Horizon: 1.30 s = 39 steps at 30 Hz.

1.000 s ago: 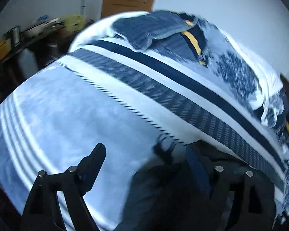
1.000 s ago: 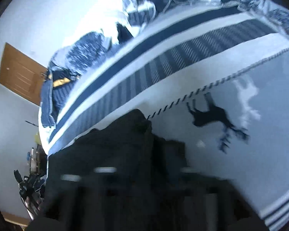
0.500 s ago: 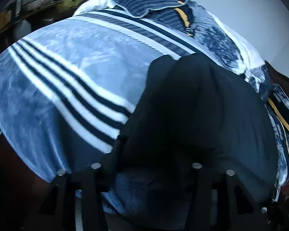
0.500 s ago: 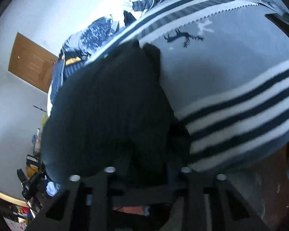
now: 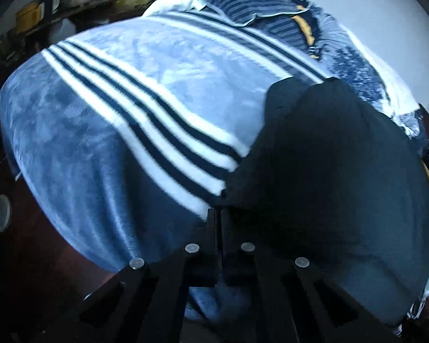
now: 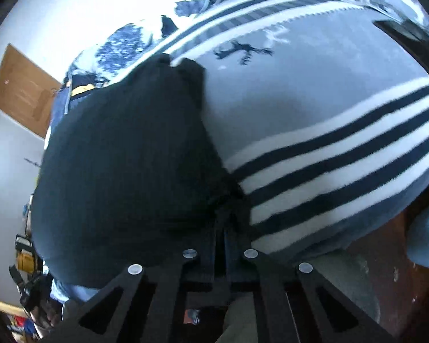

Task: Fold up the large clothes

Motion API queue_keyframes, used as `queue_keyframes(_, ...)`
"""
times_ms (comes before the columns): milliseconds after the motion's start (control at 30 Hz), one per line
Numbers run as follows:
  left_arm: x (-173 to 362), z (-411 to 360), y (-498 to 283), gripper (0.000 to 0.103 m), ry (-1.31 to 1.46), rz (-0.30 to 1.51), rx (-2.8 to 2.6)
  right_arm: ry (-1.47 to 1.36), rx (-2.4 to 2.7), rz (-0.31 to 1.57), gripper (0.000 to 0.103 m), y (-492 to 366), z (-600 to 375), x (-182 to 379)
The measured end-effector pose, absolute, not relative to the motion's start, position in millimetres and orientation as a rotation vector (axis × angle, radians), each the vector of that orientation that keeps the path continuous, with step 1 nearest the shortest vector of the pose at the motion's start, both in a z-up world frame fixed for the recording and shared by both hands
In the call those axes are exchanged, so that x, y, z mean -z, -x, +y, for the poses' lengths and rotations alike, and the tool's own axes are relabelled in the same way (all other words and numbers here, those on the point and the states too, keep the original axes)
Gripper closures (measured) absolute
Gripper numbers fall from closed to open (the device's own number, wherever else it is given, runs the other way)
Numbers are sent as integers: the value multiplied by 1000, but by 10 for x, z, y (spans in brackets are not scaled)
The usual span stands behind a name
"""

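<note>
A large black garment (image 5: 329, 165) lies spread on a bed covered by a blue and white striped blanket (image 5: 123, 91). My left gripper (image 5: 220, 214) is shut on the garment's near left corner at the bed's front edge. In the right wrist view the same black garment (image 6: 123, 165) fills the left half, and my right gripper (image 6: 221, 223) is shut on its near right corner. The blanket (image 6: 314, 108) shows a dark reindeer figure (image 6: 240, 51) beyond the garment.
Crumpled blue and white bedding (image 5: 271, 14) lies at the far end of the bed. A wooden door (image 6: 23, 91) is in the far wall. A cluttered shelf (image 5: 57, 3) stands left of the bed. Dark reddish floor (image 6: 400, 280) lies below the bed's near edge.
Both grippers have pulled back toward the bed's near edge with the garment. The left gripper, open a second ago, has shut on the garment's corner. The garment now lies stretched out toward me.
</note>
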<state>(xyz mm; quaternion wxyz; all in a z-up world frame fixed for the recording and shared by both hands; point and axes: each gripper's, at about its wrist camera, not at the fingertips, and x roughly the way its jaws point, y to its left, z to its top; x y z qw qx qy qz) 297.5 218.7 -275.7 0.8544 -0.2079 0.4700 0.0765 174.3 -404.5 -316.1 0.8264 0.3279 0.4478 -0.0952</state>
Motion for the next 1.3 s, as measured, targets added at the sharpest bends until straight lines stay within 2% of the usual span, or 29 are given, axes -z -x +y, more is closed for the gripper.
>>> queue_keyframes(133, 2661, 2354, -2829, 98, 572, 938, -120, -778, 166, 915, 98, -1677, -4126, 3153)
queue_keyframes(167, 2605, 2373, -2806, 90, 589, 924, -113, -816, 151, 893, 97, -1633, -4169, 3137)
queue_keyframes(200, 2538, 2380, -2775, 74, 593, 904, -105, -849, 135, 878, 96, -1602, -4205, 3116)
queue_keyframes(233, 2433, 2370, -2771, 62, 576, 872, -100, -859, 122, 871, 87, -1591, -4233, 3079)
queue_keyframes(267, 2353, 2352, -2794, 37, 557, 857, -102, -845, 117, 868, 77, -1589, -4246, 3035)
queue_keyframes(300, 2270, 2324, -2841, 29, 536, 844, -101, -822, 120, 861, 52, -1595, -4257, 2980)
queue_keyframes(333, 2178, 2282, -2917, 29, 515, 832, -85, -792, 130, 840, 30, -1616, -4274, 2896)
queue_keyframes(367, 2098, 2228, -3021, 29, 497, 832, -70, -773, 127, 823, 30, -1660, -4278, 2838)
queue_keyframes(533, 1969, 1968, -3768, 29, 442, 905, -22, -771, 45, 834, 30, -2147, -4358, 2714)
queue_keyframes(667, 2114, 1741, -4267, 31, 431, 1011, 55, -782, 49, 891, 32, -2665, -4398, 2778)
queue_keyframes(700, 2163, 1701, -4323, 53, 435, 1032, 71, -799, 38, 896, 35, -2764, -4417, 2800)
queue_keyframes(733, 2212, 1651, -4388, 73, 431, 1058, 86, -823, 21, 900, 43, -2880, -4437, 2825)
queue_keyframes(767, 2238, 1634, -4366, 96, 439, 1073, 104, -838, 13, 904, 50, -2944, -4453, 2841)
queue_keyframes(800, 2218, 1646, -4307, 99, 458, 1061, 120, -848, 2, 909, 71, -3004, -4458, 2842)
queue_keyframes(833, 2175, 1663, -4217, 99, 448, 1033, 119, -841, 8, 909, 90, -3050, -4466, 2817)
queue_keyframes(900, 2105, 1669, -4042, 100, 354, 993, 86, -796, 27, 868, 99, -2991, -4403, 2629)
queue_keyframes(967, 2288, 1719, -4029, 99, 351, 1036, 70, -757, 32, 847, 99, -2917, -4316, 2546)
queue_keyframes(1033, 2414, 1723, -4113, 97, 372, 1065, 60, -718, 63, 907, 99, -2973, -4231, 2699)
queue_keyframes(1133, 2244, 1679, -4131, 94, 363, 1013, 30, -696, 79, 928, 99, -2983, -4181, 2807)
queue_keyframes(1233, 2038, 1682, -4140, 75, 342, 955, 8, -737, 83, 856, 97, -2864, -4242, 2677)
queue_keyframes(1300, 1906, 1684, -4177, 46, 312, 912, 8, -783, 73, 843, 92, -2839, -4312, 2615)
